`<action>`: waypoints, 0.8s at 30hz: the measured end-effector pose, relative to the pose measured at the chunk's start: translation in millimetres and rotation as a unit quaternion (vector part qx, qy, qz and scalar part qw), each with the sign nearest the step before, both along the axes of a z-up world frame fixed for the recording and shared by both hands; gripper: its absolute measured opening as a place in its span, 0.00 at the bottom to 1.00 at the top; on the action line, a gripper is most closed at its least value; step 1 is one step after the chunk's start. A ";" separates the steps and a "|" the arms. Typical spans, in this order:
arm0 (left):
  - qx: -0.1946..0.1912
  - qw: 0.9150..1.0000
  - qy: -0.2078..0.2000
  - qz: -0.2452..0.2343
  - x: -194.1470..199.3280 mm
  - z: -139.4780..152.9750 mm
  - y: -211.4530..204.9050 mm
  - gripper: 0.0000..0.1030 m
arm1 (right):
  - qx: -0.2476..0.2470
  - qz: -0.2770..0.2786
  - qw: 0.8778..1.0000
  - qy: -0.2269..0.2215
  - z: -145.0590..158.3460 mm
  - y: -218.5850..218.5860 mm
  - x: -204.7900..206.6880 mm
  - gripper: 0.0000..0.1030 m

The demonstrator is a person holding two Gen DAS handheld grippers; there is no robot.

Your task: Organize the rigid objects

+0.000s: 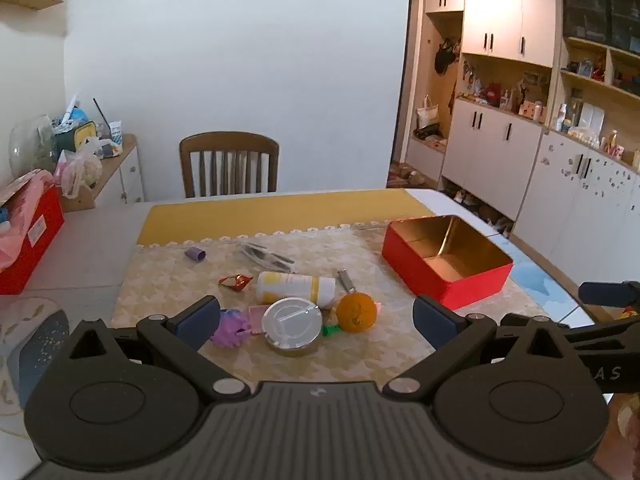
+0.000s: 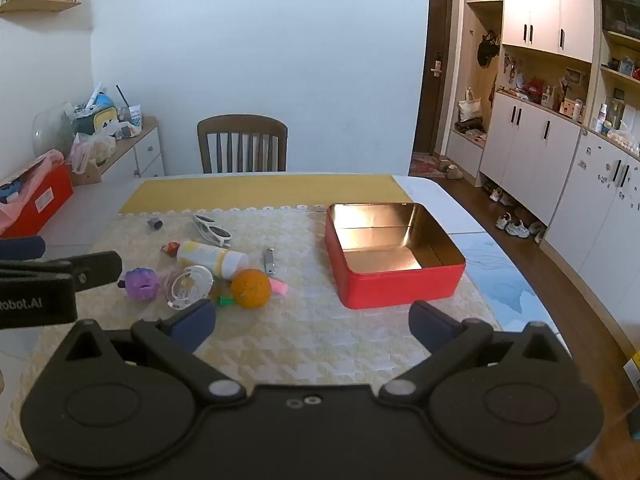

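Both grippers, left gripper (image 1: 316,318) and right gripper (image 2: 312,322), hang spread wide and empty over the woven table mat (image 2: 304,332). The clutter, orange ball (image 2: 251,288) included, lies left of the open red tin (image 2: 394,254). Beyond: a wooden chair (image 2: 242,144) and white cabinets (image 2: 532,148).

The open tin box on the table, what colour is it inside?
Shiny gold inside the tin box, red outside; clearest in the right wrist view.

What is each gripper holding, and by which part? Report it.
Nothing is held. The left gripper and right gripper are both open, with nothing between their fingers, above the table.
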State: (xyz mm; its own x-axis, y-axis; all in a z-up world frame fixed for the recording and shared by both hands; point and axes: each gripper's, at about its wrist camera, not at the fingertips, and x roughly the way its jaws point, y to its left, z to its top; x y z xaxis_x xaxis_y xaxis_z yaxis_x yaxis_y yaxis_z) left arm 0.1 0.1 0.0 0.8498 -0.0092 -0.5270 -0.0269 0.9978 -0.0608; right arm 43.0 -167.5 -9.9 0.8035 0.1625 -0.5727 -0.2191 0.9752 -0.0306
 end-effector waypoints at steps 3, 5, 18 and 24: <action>-0.002 1.000 -0.004 -0.004 0.9 0.3 -1.0 1.00 | -0.001 0.000 1.000 0.002 0.5 -0.9 -0.6 1.00; 0.015 1.000 -0.006 0.001 -0.2 4.6 -4.7 1.00 | -0.001 -0.001 1.000 0.000 0.6 -1.6 -1.0 1.00; -0.034 0.999 -0.017 -0.006 -3.5 0.5 2.3 1.00 | 0.004 -0.002 1.000 -0.003 0.6 -3.0 -1.4 1.00; -0.031 0.999 -0.016 0.000 -1.5 0.0 2.2 1.00 | 0.005 -0.001 1.000 -0.005 4.1 -6.4 -2.9 1.00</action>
